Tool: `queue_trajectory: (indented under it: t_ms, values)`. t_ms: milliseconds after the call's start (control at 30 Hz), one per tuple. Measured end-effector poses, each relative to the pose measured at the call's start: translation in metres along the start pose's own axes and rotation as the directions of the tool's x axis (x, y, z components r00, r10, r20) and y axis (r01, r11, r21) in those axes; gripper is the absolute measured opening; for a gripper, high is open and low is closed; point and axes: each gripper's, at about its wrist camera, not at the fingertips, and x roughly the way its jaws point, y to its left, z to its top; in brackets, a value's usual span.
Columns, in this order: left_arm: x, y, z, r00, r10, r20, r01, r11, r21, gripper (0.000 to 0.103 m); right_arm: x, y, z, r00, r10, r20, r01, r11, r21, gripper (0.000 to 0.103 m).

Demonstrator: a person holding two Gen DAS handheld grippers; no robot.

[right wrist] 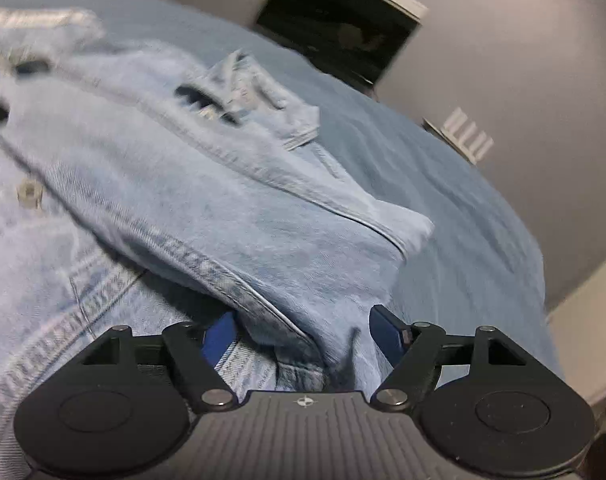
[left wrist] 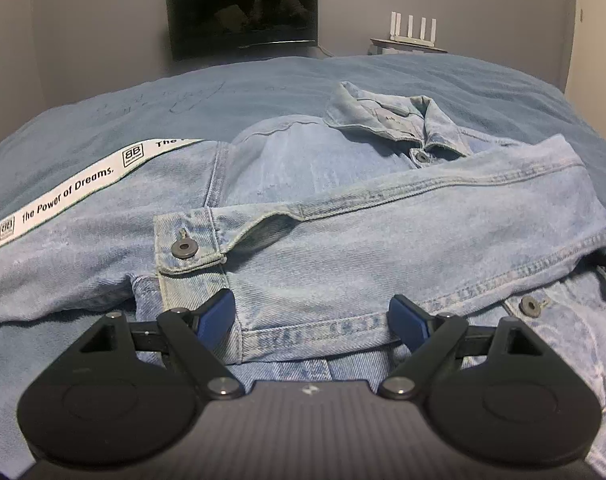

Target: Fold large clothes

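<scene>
A light blue denim jacket [left wrist: 323, 216] lies on the bed with its collar [left wrist: 387, 120] at the far side and one sleeve [left wrist: 383, 208] folded across the body, its buttoned cuff [left wrist: 187, 240] to the left. My left gripper [left wrist: 313, 316] is open just above the jacket's near hem, jaws wide apart with denim between them. In the right wrist view the same jacket [right wrist: 207, 208] shows blurred, with the folded sleeve's shoulder end [right wrist: 383, 232] at the right. My right gripper [right wrist: 303, 330] is open over a bunched fold of denim.
A blue bedspread [left wrist: 223, 92] covers the bed. A white printed strap [left wrist: 75, 192] lies along the jacket's left side. A dark TV screen [left wrist: 243, 12] and a white router [left wrist: 413, 30] stand against the far wall. A wall and floor edge [right wrist: 575, 320] show at right.
</scene>
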Motion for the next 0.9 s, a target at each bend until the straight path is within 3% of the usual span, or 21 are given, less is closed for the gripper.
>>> queue_trajectory:
  t_ms: [67, 100, 233, 333, 400, 467, 500, 533, 600, 667, 767, 900]
  values:
    - [-0.001, 0.002, 0.001, 1.000, -0.007, 0.000, 0.007, 1.000, -0.018, 0.085, 0.000, 0.005, -0.002, 1.000, -0.011, 0.014, 0.011, 0.999, -0.034, 0.047]
    - [-0.003, 0.003, 0.002, 1.000, -0.011, 0.002, 0.011, 1.000, -0.028, 0.085, -0.001, 0.005, -0.002, 0.999, -0.029, 0.020, 0.030, 0.999, -0.035, 0.030]
    - [-0.010, 0.003, 0.006, 1.000, -0.024, 0.018, 0.025, 0.999, -0.046, 0.085, -0.013, -0.009, -0.008, 0.996, -0.053, 0.074, 0.049, 0.997, 0.061, 0.019]
    - [-0.006, 0.002, 0.006, 1.000, 0.018, -0.015, -0.019, 0.999, -0.035, 0.085, -0.014, -0.029, -0.018, 0.993, -0.113, 0.033, 0.104, 0.976, 0.190, 0.017]
    - [0.000, 0.006, 0.003, 0.999, 0.015, -0.047, -0.017, 0.999, -0.046, 0.085, -0.006, -0.040, -0.030, 0.998, -0.059, -0.033, 0.065, 0.967, 0.246, 0.019]
    - [0.006, 0.011, -0.001, 0.997, 0.003, -0.071, -0.008, 0.997, -0.072, 0.085, -0.010, -0.040, -0.035, 1.000, -0.019, -0.005, 0.020, 0.971, 0.239, 0.024]
    - [0.006, 0.012, -0.001, 0.997, -0.001, -0.071, -0.004, 0.997, -0.077, 0.085, -0.015, -0.043, -0.035, 1.000, 0.008, 0.009, -0.010, 0.968, 0.250, 0.030]
    - [0.006, 0.012, 0.000, 0.998, 0.002, -0.070, -0.008, 0.997, -0.078, 0.085, -0.021, -0.048, -0.034, 0.998, 0.058, 0.024, -0.063, 0.959, 0.278, 0.056]
    - [0.001, 0.011, 0.003, 0.998, 0.028, -0.050, -0.032, 0.997, -0.077, 0.085, -0.037, -0.061, -0.034, 0.986, 0.137, 0.098, -0.163, 0.920, 0.357, 0.072]
    - [-0.010, 0.009, 0.007, 0.999, 0.042, 0.019, -0.041, 0.997, -0.065, 0.085, -0.050, -0.075, -0.031, 0.975, 0.164, 0.149, -0.214, 0.874, 0.436, 0.071]
    - [-0.022, 0.000, 0.013, 0.996, 0.019, 0.085, -0.016, 0.999, -0.038, 0.085, -0.054, -0.092, -0.018, 0.975, 0.105, 0.195, -0.195, 0.824, 0.532, 0.062]
    - [-0.016, -0.013, 0.007, 0.998, -0.016, 0.052, 0.015, 1.000, 0.022, 0.083, -0.013, -0.097, 0.004, 0.990, 0.075, 0.120, -0.132, 0.787, 0.602, 0.032]
